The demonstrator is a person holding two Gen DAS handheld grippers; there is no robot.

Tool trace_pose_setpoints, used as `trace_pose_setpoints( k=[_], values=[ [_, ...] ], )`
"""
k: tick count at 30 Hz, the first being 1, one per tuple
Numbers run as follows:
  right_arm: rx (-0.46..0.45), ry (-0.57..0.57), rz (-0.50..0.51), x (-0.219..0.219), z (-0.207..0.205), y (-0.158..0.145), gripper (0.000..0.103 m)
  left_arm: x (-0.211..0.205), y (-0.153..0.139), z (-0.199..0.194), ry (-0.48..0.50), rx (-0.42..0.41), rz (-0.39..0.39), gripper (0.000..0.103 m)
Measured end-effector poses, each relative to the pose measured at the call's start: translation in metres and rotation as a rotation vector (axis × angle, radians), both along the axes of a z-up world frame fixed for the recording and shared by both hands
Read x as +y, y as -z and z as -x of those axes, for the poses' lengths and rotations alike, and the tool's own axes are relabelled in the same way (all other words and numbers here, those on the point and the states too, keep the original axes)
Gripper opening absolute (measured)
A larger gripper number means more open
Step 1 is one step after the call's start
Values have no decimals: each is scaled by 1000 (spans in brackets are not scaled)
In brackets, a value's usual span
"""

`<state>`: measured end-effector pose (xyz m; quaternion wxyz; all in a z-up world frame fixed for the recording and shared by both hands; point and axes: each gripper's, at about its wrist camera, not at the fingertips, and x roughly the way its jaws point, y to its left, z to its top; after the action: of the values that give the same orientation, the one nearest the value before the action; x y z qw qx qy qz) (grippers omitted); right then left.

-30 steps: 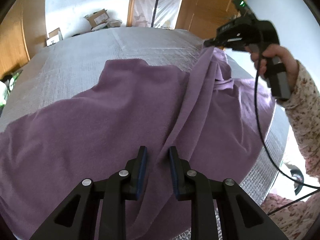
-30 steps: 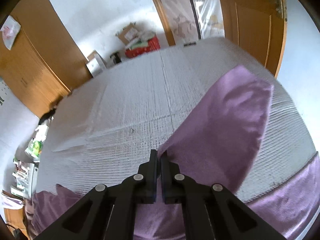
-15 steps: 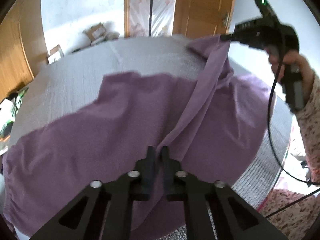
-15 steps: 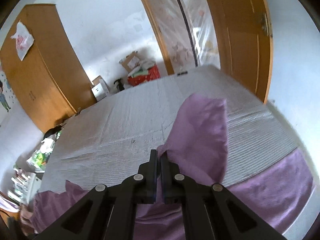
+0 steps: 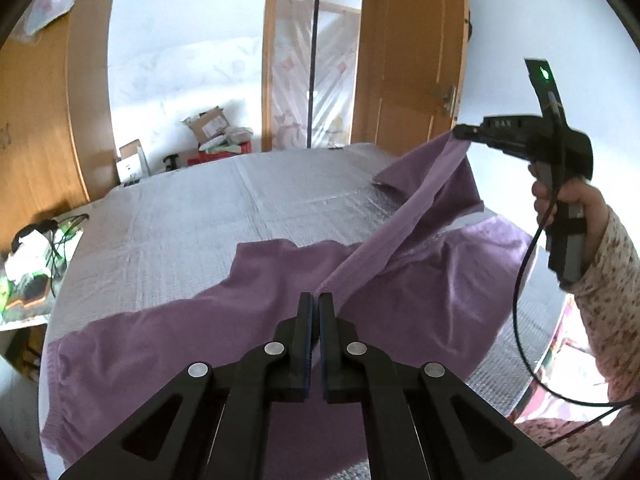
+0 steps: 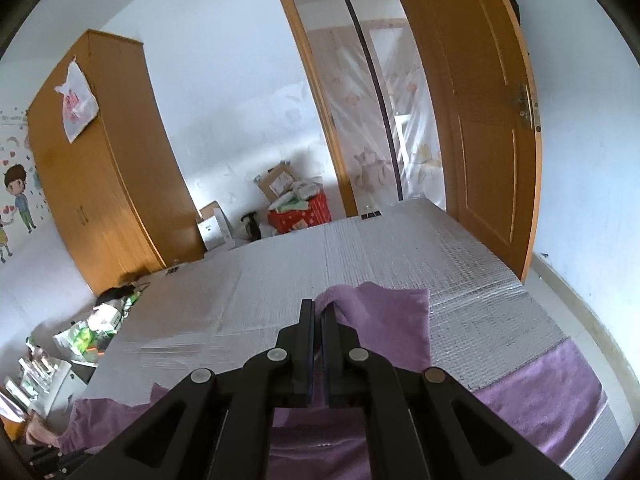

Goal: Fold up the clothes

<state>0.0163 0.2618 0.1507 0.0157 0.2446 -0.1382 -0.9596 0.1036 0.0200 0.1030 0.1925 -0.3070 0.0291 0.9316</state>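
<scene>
Garment (image 5: 168, 344), purple, lies spread on the grey bed cover (image 5: 180, 216), near edge. Left gripper (image 5: 314, 300) pinched tight on a fabric ridge; right gripper (image 6: 317, 312) likewise clamped on a bunched corner, raised above the bed. Likely purpose: the two pinch points stretch one edge taut so it can be carried over as a fold. Garment type unclear; its near part is cut off behind the gripper bodies.

Black plastic left claw (image 5: 315, 300) showing silver screws, right claw (image 5: 460, 133) trailing a black cable (image 5: 520, 292), floral sleeve (image 5: 608, 280) covering the arm
</scene>
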Motion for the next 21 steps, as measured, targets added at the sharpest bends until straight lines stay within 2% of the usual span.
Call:
trace_pose_setpoints(
  k=[2, 10, 21],
  values=[
    [14, 4, 4, 3, -9, 2, 3, 1, 3, -5, 13, -3, 12, 3],
    [-38, 41, 75, 31, -44, 42, 3, 9, 26, -16, 95, -84, 48, 3],
    [-84, 79, 109, 49, -85, 75, 3, 9, 40, -24, 131, -138, 22, 3]
  ],
)
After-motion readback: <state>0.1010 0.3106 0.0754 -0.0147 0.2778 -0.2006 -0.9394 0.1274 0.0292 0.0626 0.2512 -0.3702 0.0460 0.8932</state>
